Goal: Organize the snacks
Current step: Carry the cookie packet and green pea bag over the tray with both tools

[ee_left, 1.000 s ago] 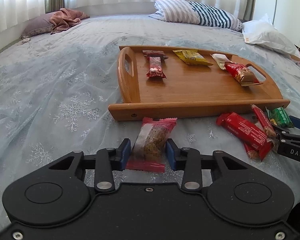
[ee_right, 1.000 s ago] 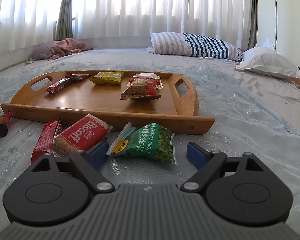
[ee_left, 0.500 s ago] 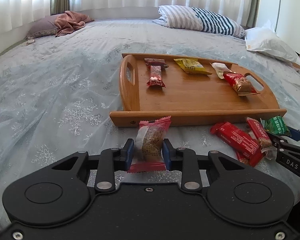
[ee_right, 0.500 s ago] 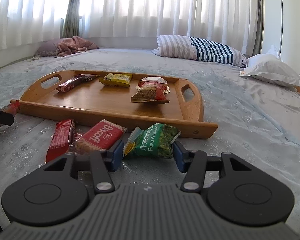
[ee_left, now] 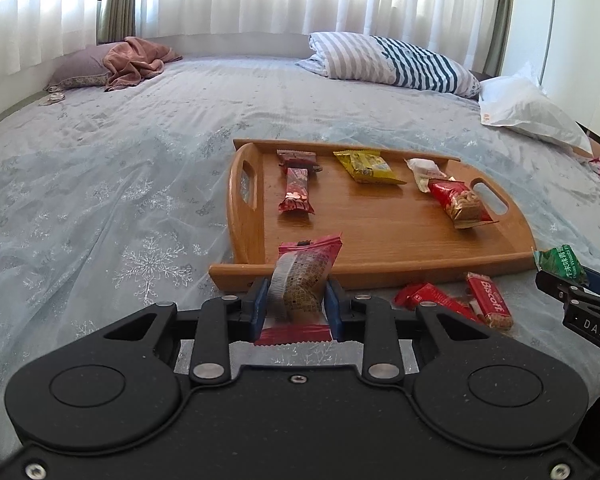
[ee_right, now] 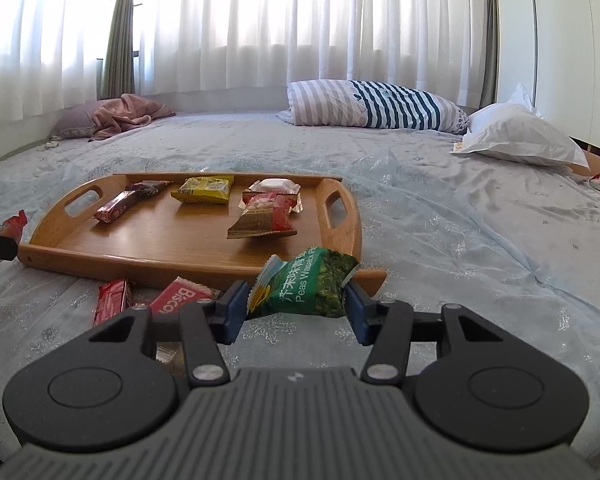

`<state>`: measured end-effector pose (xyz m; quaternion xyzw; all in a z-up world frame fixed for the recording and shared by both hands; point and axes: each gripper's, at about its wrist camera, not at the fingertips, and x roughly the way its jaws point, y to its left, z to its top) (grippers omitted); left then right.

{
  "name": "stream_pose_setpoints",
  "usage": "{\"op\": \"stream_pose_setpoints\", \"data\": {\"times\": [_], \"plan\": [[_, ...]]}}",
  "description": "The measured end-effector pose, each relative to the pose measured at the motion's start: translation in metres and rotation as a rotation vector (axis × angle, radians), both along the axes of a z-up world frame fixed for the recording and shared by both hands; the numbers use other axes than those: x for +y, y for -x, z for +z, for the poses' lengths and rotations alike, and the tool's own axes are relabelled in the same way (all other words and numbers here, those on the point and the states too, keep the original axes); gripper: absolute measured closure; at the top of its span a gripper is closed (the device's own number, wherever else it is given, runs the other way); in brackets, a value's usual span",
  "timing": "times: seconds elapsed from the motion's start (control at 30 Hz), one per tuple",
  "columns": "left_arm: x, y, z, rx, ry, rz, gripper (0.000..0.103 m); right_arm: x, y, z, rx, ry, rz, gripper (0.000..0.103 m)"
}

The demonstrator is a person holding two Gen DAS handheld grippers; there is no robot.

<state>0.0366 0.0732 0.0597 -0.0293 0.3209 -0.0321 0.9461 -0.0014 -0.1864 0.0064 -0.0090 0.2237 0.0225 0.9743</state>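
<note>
The left claw (ee_left: 296, 300) is clenched on a red snack bar (ee_left: 304, 276); the right claw (ee_right: 296, 308) grips the green peas packet (ee_right: 306, 284). The wooden tray (ee_right: 152, 258) lies just ahead of both.

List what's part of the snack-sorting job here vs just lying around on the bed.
Job:
- wooden tray with the snacks on it
- red-ended snack bar, in the left hand-held gripper
- green wasabi-pea packet, in the right hand-held gripper
- Biscoff packet and red packet on the bedspread

Lying about:
- striped pillow
- white pillow
- pink cloth
</note>
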Motion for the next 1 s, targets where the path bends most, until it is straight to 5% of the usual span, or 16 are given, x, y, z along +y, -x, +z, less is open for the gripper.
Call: {"op": "stream_pose_setpoints", "data": {"times": [0.53, 1.0], "plan": [[-0.018, -0.046, 0.014, 0.017, 0.074, -0.06, 0.075, 0.01, -0.04, 0.018, 0.039, -0.155, 0.133, 0.048], [-0.037, -0.121, 0.013, 0.067, 0.084, -0.069, 0.075, 0.044, -0.111, 0.02, 0.059, -0.108, 0.287, 0.047]]}}
